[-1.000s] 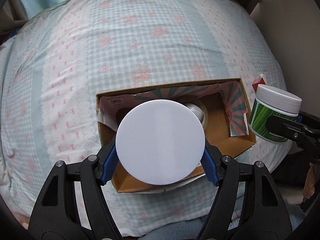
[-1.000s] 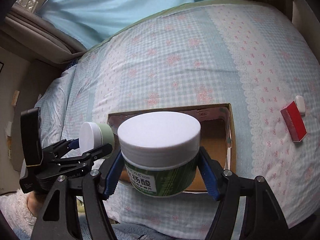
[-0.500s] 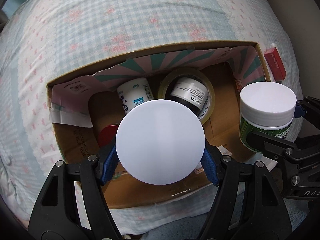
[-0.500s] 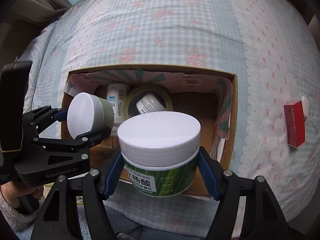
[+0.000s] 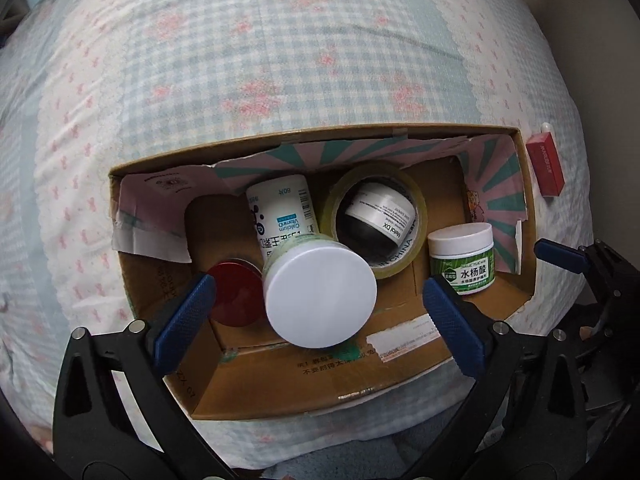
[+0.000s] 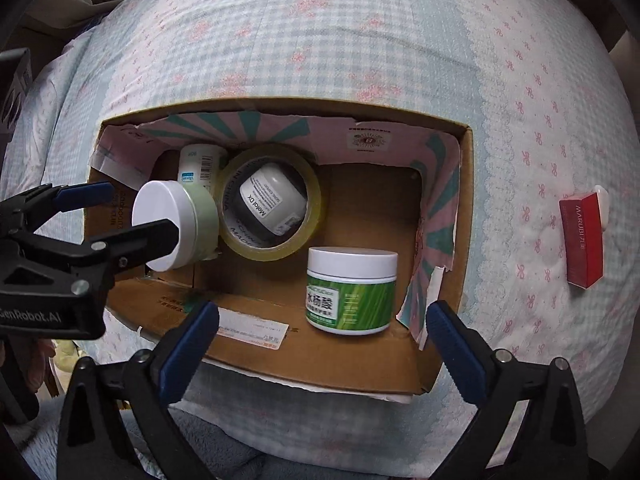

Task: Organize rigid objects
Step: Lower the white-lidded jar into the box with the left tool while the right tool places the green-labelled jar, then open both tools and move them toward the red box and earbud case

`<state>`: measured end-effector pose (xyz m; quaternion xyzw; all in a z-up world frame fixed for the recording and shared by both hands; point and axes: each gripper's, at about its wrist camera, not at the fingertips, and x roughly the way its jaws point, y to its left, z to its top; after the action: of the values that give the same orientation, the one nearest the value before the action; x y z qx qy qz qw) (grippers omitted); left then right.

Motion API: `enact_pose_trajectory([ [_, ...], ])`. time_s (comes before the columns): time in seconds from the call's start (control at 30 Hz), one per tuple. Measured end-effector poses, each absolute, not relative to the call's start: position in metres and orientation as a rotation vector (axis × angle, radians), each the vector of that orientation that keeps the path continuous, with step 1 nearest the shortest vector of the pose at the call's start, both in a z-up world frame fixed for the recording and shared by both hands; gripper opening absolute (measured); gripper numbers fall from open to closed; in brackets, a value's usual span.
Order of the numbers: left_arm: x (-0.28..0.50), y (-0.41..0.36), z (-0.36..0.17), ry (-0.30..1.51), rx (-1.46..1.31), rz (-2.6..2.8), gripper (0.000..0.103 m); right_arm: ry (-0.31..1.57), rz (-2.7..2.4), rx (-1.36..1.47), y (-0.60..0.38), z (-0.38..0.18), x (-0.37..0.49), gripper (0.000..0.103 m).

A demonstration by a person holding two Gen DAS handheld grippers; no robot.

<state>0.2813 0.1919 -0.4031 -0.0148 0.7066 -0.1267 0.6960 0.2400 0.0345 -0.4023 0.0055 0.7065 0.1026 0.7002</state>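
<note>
Both grippers, left (image 5: 316, 308) and right (image 6: 320, 330), have just opened their jaws wide; the pale green jar (image 5: 320, 292) and green-labelled jar (image 6: 352, 290) are free inside the cardboard box (image 6: 320, 364).

The left gripper (image 5: 320, 306), black-framed with blue ribbed pads, points steeply down, its jaws spread wide, having just been opening; a pale green jar with a white lid (image 5: 320, 296) sits between the pads, and neither pad touches it. The right gripper (image 6: 322, 330), of the same build, points straight down with jaws equally wide after just opening, nothing pressed between them. At the lower left edge of the right wrist view, what may be a hand is dimly visible.
</note>
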Motion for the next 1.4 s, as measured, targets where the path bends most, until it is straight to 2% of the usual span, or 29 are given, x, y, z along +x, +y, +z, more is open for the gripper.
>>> enact_pose_trajectory([
  [0.67, 0.240, 0.214, -0.359, 1.487, -0.024, -0.219, 0.103, 1.434, 0.197, 0.090, 0.025, -0.364, 0.210, 0.103],
  [1.1, 0.210, 0.220, -0.269, 1.335, -0.028, -0.200, 0.103, 1.219, 0.070, 0.204, -0.012, -0.262, 0.173, 0.103],
  [1.4, 0.177, 0.168, -0.219, 1.215, -0.027, -0.253, 0.103, 1.124, -0.030, 0.222, -0.060, -0.213, 0.136, 0.103],
])
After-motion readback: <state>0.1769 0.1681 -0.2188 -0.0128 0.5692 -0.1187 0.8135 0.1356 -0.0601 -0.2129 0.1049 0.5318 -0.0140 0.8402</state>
